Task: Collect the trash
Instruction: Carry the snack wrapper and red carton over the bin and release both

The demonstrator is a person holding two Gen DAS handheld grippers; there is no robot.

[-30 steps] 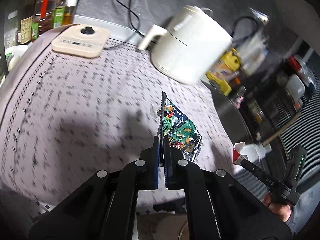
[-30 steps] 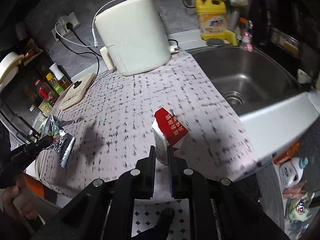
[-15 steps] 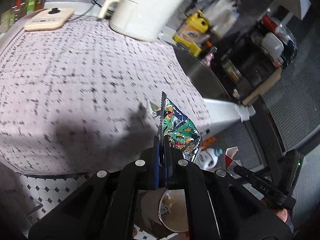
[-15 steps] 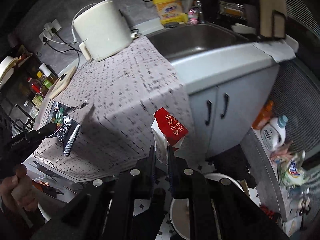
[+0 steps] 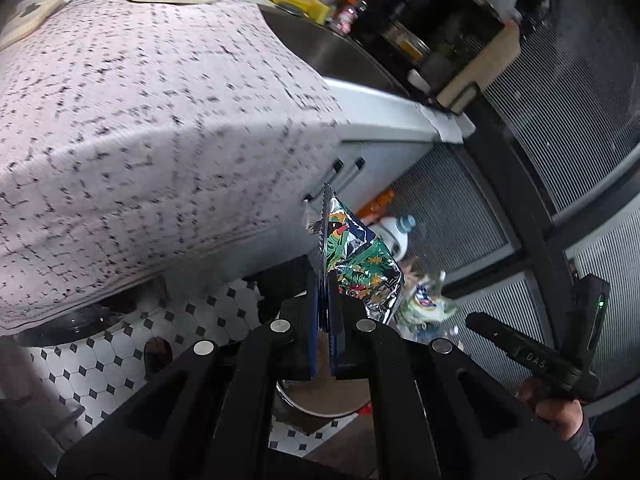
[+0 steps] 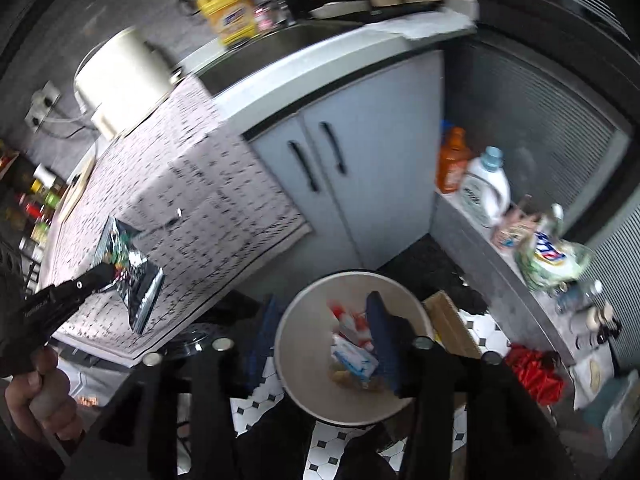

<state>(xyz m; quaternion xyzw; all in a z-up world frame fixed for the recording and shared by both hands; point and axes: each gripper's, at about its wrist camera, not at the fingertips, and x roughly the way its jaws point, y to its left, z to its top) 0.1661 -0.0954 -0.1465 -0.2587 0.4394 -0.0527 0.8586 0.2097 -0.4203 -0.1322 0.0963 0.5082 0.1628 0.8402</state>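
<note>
My left gripper (image 5: 324, 312) is shut on a foil snack wrapper (image 5: 360, 264) with a green leaf print, held in the air past the counter edge above a round bin (image 5: 324, 400). The wrapper also shows in the right wrist view (image 6: 136, 280). My right gripper (image 6: 320, 344) is open and empty, its fingers spread wide over the round white trash bin (image 6: 296, 364). A red and white carton (image 6: 348, 320) lies inside the bin among other trash.
A counter with a patterned cloth (image 5: 140, 120) is on the left, with a sink (image 5: 332, 48) and a white appliance (image 6: 120, 80) behind. Grey cabinet doors (image 6: 360, 160) stand behind the bin. Detergent bottles (image 6: 484, 188) sit on a low ledge at the right.
Both grippers swung from the counter down to the bin. The right gripper opened and let go of the red and white carton, which now lies in the bin. The left still holds the wrapper.
</note>
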